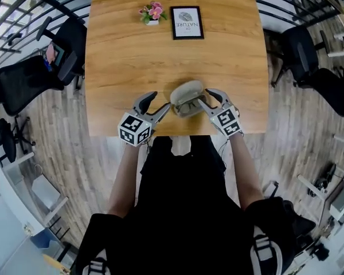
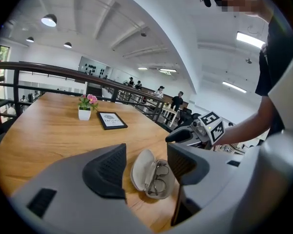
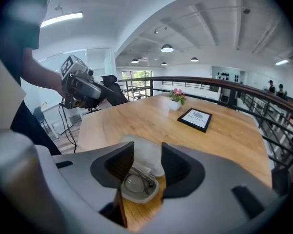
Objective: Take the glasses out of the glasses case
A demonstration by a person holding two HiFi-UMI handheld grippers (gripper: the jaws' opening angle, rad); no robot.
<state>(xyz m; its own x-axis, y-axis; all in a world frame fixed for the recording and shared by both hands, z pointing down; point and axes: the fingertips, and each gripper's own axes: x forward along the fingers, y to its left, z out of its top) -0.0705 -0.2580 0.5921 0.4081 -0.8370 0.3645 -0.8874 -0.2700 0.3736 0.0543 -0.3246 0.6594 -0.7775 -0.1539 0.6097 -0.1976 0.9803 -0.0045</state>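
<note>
An open grey glasses case lies near the wooden table's front edge, its lid tipped up. The glasses rest folded in its tray. In the head view my left gripper sits just left of the case, open, with nothing between its fingers. From the left gripper view the case lies ahead between the spread jaws. My right gripper is at the case's right end, angled down. Its jaws stand apart on either side of the glasses and do not press on anything.
A small pot of pink flowers and a black-framed picture stand at the table's far side. The table's front edge runs right behind both grippers. Office chairs and a railing surround the table.
</note>
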